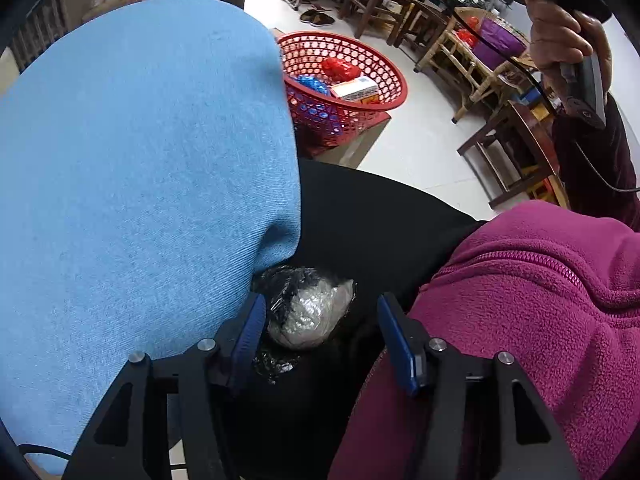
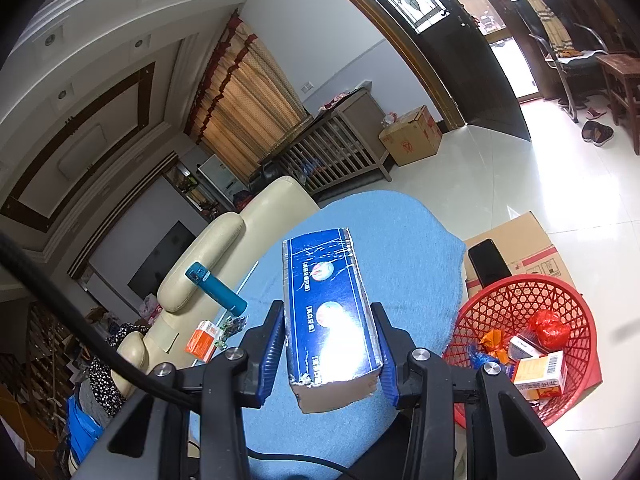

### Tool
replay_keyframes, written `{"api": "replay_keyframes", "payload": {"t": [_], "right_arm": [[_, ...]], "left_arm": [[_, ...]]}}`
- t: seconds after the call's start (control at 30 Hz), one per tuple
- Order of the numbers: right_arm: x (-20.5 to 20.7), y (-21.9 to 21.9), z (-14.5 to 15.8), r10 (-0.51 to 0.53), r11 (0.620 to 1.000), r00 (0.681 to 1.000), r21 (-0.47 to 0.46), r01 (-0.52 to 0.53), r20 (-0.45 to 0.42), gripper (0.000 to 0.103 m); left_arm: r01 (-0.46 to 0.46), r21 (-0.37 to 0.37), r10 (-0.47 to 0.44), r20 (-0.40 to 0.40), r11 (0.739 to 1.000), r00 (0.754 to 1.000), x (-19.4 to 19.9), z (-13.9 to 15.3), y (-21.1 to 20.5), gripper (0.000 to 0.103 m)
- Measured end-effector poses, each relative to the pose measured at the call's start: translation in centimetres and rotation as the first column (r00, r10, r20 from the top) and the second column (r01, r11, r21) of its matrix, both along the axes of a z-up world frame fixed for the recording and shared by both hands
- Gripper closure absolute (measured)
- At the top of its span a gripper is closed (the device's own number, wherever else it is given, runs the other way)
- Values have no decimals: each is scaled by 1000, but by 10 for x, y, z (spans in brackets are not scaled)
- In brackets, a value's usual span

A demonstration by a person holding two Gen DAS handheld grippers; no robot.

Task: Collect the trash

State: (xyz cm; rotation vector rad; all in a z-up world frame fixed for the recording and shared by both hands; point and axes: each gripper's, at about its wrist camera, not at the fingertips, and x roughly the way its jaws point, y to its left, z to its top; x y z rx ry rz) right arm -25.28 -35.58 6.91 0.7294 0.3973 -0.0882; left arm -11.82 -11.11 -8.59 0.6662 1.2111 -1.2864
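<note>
A crumpled wad of clear and black plastic wrap (image 1: 308, 316) lies on a black surface, wedged against a light blue cushion (image 1: 140, 160). My left gripper (image 1: 320, 304) points down over the wad, jaws open, with the wad between the blue pads nearer the left one. In the right wrist view my right gripper (image 2: 326, 312) is shut on a long blue box (image 2: 332, 312) with a torn lower end, held above the blue cushion (image 2: 400, 248). The red mesh basket (image 1: 316, 120) (image 2: 496, 304) holds a red wrapper, blue foil and small cartons.
A magenta fleece jacket (image 1: 520, 320) crowds the left gripper's right side. The basket rests on a cardboard box (image 2: 520, 240) with a black phone (image 2: 486, 260). A teal bottle (image 2: 216, 288) and orange carton (image 2: 202, 340) lie by a cream sofa (image 2: 224, 240). Wooden stools (image 1: 380, 4) stand beyond.
</note>
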Motion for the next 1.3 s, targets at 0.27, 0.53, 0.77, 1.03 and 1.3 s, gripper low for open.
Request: {"api": "replay_keyframes", "payload": {"t": [0.27,0.53,0.77,1.03,1.3], "right_arm": [[1,0,1,-5,1000,1000,-2,5,-7,59],[-2,-4,0,-21,1000,1000,9,21,-8,59],[-3,-4,0,-28,1000,1000,8,28,-4,59],[-4,-5,2,-33,999,999,4,33,2,59],[-3,1,10,-23,999,1000,-32,23,20,59]], "left_arm": [[8,110,3,-103,994,995,12,-26,-14,45],[-16,147,18,-16,989,1000,7,-32,-21,75],[-31,78,30,10,997,999,0,-11,-19,82],[-95,-193,101,22,977,995,7,72,-14,83],[-258,-353,344,208,899,916,26,129,-13,83]]}}
